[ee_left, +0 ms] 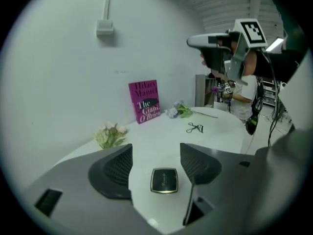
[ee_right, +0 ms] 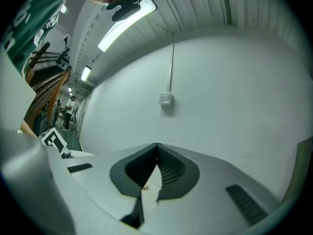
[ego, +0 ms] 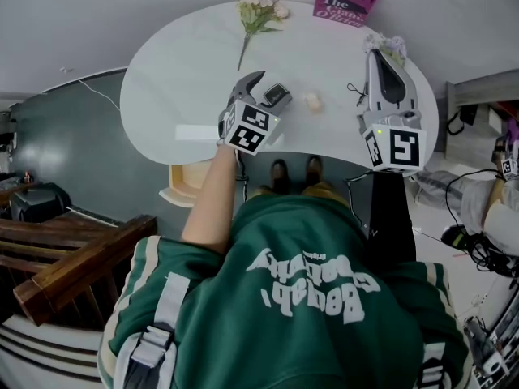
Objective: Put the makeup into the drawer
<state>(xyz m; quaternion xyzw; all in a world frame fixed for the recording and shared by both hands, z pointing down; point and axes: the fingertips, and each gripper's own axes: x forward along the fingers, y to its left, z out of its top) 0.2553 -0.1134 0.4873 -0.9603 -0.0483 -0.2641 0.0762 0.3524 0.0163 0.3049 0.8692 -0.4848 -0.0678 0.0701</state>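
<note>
– Makeup compact (ee_left: 164, 180) is seen lying flat on the white bench (ego: 186, 79), right between the jaws of the left tongs (ee_left: 156, 147). The jaws are spread wide and neither pad is touching it yet!
– And the right tongs (ee_right: 156, 145)?
– Pressed together at the tips, with nothing carried. They are held over the bench's right end, pointed at the wall.
– So how should the grab be made?
– The pads ought to be lowered until both flank the compact's side edges. It should be centred, then closed on squarely. A slim, glossy case like that is judged likely to skid or tip if only a corner is pinched. A flat lift is advised.
– Now the drawer (ego: 191, 186): anything in it?
– A pale wooden drawer is spotted standing open under the bench's near edge, beside the left arm. The part that shows looks bare; the rest is hidden by the bench top. The compact is well apart from it, so nothing is judged stowed so far.
</note>
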